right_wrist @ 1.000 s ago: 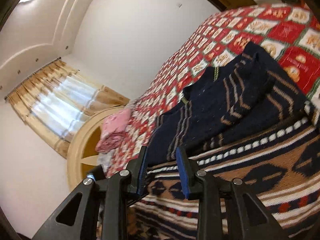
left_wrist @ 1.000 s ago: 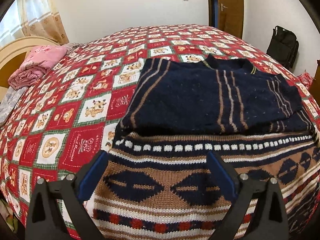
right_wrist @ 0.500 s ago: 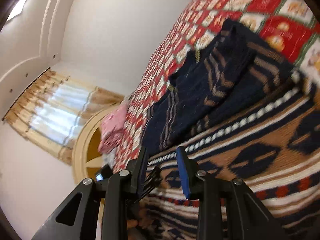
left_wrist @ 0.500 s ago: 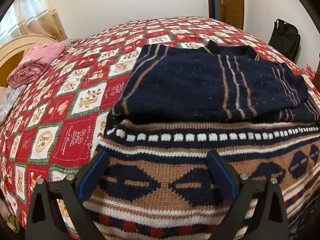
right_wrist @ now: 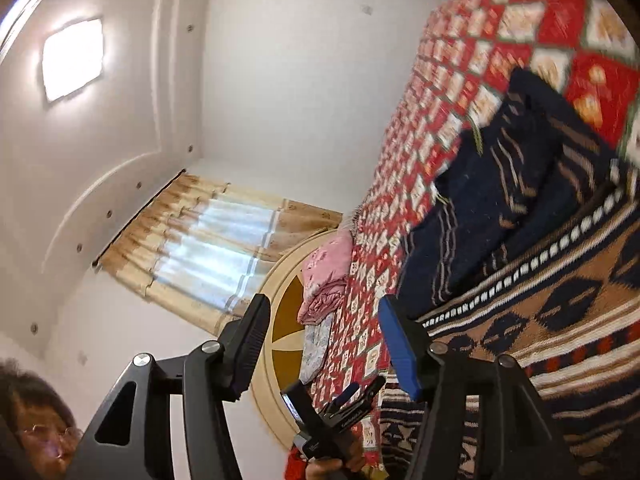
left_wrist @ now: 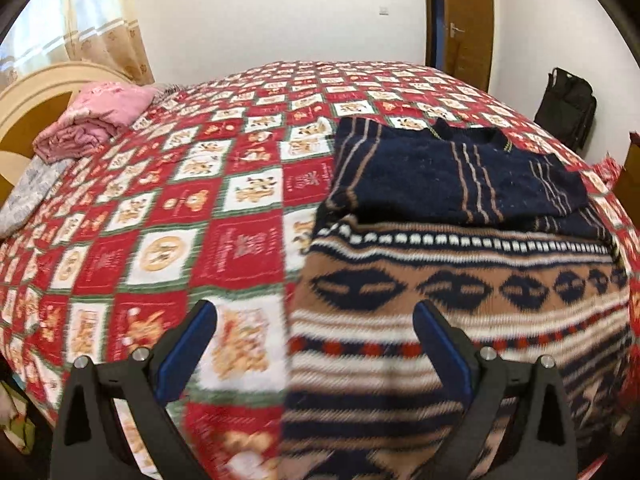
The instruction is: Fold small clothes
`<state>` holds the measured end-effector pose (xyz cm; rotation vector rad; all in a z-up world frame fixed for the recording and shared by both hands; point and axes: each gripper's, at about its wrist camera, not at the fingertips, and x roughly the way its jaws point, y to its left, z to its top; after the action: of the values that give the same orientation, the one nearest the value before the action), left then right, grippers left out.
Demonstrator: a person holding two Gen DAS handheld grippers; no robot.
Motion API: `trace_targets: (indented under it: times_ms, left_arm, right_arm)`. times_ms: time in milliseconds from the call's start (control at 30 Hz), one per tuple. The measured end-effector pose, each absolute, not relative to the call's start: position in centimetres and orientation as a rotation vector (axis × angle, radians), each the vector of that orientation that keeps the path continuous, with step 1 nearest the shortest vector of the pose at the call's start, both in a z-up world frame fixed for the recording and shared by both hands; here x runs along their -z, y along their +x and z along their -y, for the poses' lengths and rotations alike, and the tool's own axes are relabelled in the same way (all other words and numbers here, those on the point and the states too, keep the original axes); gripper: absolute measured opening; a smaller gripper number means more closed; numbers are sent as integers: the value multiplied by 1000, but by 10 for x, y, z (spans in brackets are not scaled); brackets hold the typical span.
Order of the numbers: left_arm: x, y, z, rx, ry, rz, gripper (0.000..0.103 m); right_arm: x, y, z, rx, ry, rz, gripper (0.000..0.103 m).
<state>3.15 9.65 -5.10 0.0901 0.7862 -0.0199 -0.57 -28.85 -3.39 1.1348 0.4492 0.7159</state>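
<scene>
A knitted sweater lies on the bed, its brown, white and navy patterned lower part (left_wrist: 460,320) nearest me and its navy upper part (left_wrist: 452,172) folded flat on top. My left gripper (left_wrist: 316,320) is open and empty, hovering over the sweater's left edge and the bedspread. My right gripper (right_wrist: 320,336) is open and empty, tilted steeply, raised off the sweater (right_wrist: 560,312). The left gripper (right_wrist: 340,404) shows small in the right wrist view.
The bed has a red, white and green patchwork bedspread (left_wrist: 180,208). Pink folded cloth (left_wrist: 96,120) lies by the rounded headboard (left_wrist: 24,96). A black backpack (left_wrist: 568,108) stands by the wall near a wooden door (left_wrist: 464,20). A person's face (right_wrist: 36,424) shows.
My right gripper has opened from nearly shut, let go of the sweater and rolled away upward. My left gripper, open all along, has shifted left, now half over the bedspread.
</scene>
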Motion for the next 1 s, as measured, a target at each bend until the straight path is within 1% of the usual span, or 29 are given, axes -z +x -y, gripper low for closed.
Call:
trace_targets:
  times_ms: [167,267,367,400,433,467,500,533,633,700,800,867,1000]
  left_arm:
    - [45,6,-116,39,119,-764,101]
    - [42,-7,-126,85,110,-761,101]
    - [45,-21,-130,146,117,-767,101]
    - [48,-27,-131,174,119,-775,101]
    - [52,-33,-132,200,124,-783,101]
    - [56,-39,-132,217,130,-789,101]
    - [62,-44,-131,233,140,-798,101]
    - [70,-49,-129,244,153,-814,101]
    - [84,-52,-120,261,160,-865,101]
    - [87,-51,-115,279,140,-895,101]
    - [90,-58,-114,302,134,-891,101]
    - [96,-59,-116,279,150,-901,101]
    - [114,-58,-126,270,104,-967,101]
  right_arm:
    - [-7,-56,328,-739,1095,-324,58]
    - [-48,-106,355,-661,972,-260,58]
    - [-94,-166,369,-523,774,-216,58]
    - [-104,-181,368,-474,698,-240,60]
    - [-110,-190,363,-425,627,-277,68]
    - [-110,-196,355,-379,553,-328,72]
    - [-105,-198,346,-356,505,-372,76]
    - [-94,-196,335,-340,465,-430,76]
    - [-37,-165,303,-288,413,-636,76]
    - [16,-134,288,-260,432,-819,76]
    - [70,-104,271,-211,391,-1006,67]
    - [89,-99,266,-187,335,-1051,67]
    - [99,-101,280,-115,320,-1098,67]
